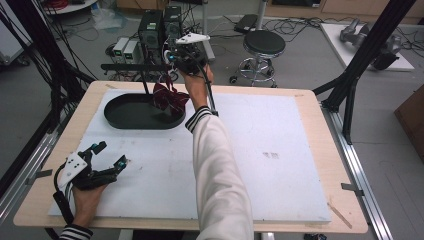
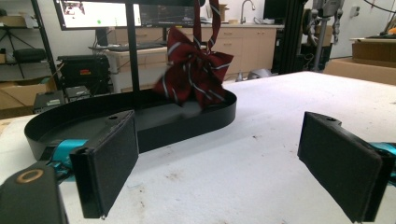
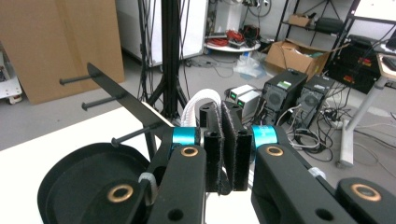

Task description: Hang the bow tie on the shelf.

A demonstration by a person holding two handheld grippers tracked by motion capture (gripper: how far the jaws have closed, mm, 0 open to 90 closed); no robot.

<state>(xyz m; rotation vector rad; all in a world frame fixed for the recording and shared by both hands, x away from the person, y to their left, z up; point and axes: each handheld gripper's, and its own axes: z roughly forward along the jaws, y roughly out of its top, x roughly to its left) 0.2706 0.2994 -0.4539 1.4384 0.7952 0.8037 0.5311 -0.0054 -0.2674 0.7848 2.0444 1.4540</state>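
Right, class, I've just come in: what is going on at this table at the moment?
A person works with a gripper in each hand. The right gripper, shut on the strap of a striped red bow tie, holds it up so that the bow hangs over the black oval tray, near the rack with pegs. The left gripper rests open on the white table, holding nothing.

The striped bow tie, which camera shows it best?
The left gripper view: the bow tie hangs large and unobstructed above the black tray. The high view shows it small beneath the right gripper. The right gripper view shows shut jaws, its strap not discernible.
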